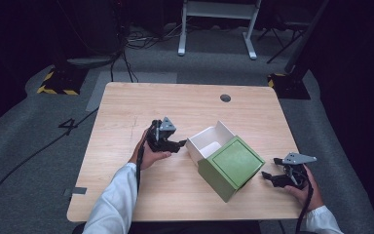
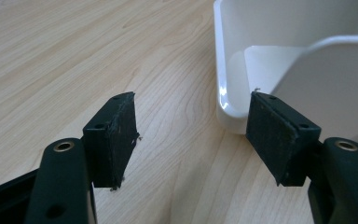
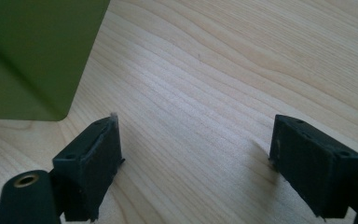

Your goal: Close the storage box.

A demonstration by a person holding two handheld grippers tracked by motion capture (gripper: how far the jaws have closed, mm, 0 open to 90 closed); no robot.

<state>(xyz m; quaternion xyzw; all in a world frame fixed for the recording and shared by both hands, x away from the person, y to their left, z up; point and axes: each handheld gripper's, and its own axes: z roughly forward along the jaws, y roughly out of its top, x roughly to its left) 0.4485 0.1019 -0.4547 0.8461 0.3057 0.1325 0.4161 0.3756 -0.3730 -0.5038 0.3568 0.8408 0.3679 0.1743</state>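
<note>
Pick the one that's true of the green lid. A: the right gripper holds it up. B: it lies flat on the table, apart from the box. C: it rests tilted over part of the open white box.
C: the green lid leans across the white box, whose far end stays uncovered, with both grippers apart from it.

Bright table, dark surroundings, soft close-up focus.

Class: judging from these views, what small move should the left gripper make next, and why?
Probably ease the left gripper forward so its open jaws straddle the near wall of the white open box. The wall is just ahead, nothing lies between the jaws, and the green lid leans on the box's far side.
</note>
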